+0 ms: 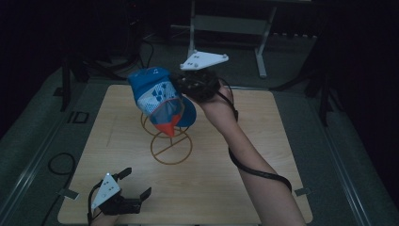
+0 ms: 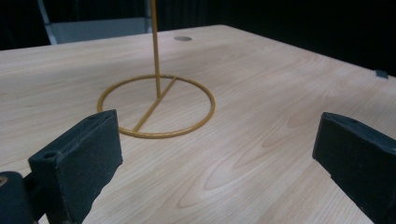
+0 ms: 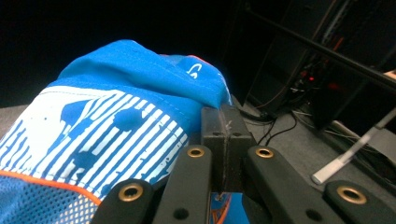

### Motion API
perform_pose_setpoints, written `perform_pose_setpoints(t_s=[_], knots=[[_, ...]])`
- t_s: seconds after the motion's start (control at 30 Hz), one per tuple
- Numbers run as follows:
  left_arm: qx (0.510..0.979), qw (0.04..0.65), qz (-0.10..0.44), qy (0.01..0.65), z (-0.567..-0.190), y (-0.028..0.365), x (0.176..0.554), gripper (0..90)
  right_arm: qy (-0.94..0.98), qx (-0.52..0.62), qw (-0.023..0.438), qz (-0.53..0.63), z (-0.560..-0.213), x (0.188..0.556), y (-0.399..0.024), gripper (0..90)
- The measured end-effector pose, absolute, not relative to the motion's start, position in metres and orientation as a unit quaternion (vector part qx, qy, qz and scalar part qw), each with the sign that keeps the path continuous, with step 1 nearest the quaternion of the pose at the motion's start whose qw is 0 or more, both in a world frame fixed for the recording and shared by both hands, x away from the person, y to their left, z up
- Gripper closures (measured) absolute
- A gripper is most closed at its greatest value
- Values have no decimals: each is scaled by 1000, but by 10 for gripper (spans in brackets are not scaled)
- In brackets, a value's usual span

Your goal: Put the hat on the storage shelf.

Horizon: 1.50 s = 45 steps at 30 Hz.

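A blue cap (image 1: 157, 96) with a white striped panel, mesh and an orange-edged brim hangs in the air over the yellow wire stand (image 1: 171, 147). My right gripper (image 1: 181, 88) is shut on the cap's edge from the right. In the right gripper view the jaws (image 3: 225, 140) are pressed together with the cap (image 3: 116, 107) spreading to their left. The cap hides the top of the stand. My left gripper (image 1: 138, 181) sits low near the table's front left, open and holding nothing. In the left gripper view it (image 2: 217, 154) faces the stand's ring base and post (image 2: 155, 56).
The wooden table (image 1: 235, 188) carries the stand near its middle. A small round disc (image 2: 182, 38) lies at its far side. A metal frame (image 1: 230, 23) stands on the floor behind the table. A cable loop (image 1: 59, 162) lies on the floor at the left.
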State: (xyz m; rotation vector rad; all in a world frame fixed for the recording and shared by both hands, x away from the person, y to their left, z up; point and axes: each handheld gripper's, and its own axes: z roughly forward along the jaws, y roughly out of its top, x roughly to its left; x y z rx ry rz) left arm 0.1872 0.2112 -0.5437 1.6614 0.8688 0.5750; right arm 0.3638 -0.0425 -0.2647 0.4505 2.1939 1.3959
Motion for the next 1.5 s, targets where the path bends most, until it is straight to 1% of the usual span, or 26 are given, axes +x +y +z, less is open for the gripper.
perform_pose_setpoints(t_s=[0.13,0.3,0.43,0.7,0.87,1.07,1.2,1.3,1.5], knots=[[702,555,242,375,-547,213,186,16,817,157,242,500,-275,367,-20,900],[701,556,241,377,-548,216,184,16,826,158,244,483,-285,372,-13,900],[701,554,242,377,-548,216,184,16,832,161,240,474,-291,374,-14,900],[701,554,239,379,-549,216,185,16,836,182,229,464,-312,386,-32,900],[701,555,239,378,-549,216,185,16,840,194,215,459,-323,391,-39,900],[705,553,238,375,-551,214,185,16,844,196,197,459,-334,393,-37,900],[707,553,237,373,-551,214,185,16,846,194,194,457,-336,393,-33,900],[709,552,236,370,-551,213,184,16,847,190,183,461,-338,392,-30,900],[710,551,235,370,-552,212,184,16,850,190,197,449,-339,391,-26,899]])
